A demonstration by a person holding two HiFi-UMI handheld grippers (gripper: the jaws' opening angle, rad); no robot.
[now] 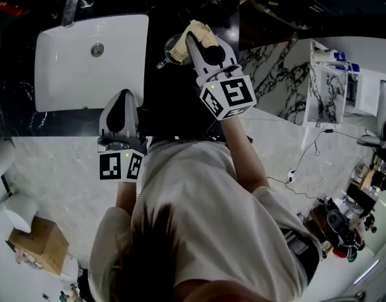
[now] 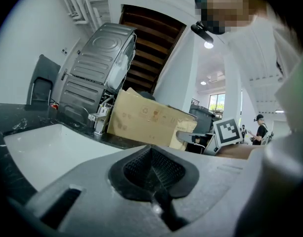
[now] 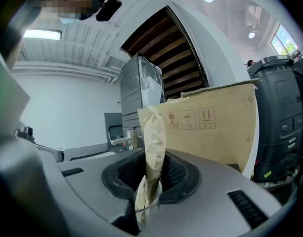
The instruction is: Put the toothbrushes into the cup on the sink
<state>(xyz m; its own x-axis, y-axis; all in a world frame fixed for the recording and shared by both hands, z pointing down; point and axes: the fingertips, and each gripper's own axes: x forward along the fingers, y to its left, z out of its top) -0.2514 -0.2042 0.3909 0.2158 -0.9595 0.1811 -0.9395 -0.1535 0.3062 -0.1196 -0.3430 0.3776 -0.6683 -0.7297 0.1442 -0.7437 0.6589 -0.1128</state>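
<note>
The white sink lies at the left in the dark desk. By its near right corner the left tongs point along the desk with both jaws pressed together and nothing between them. Further right, just past the sink's far right corner, a clear cup stands on the desk. A tan packet rises beside it, at the tip of the right tongs. In the right gripper view those jaws stand slightly apart, clamped on the packet, whose lower end sits inside the cup's rim. Whether the pads also touch the cup I cannot tell.
</note>
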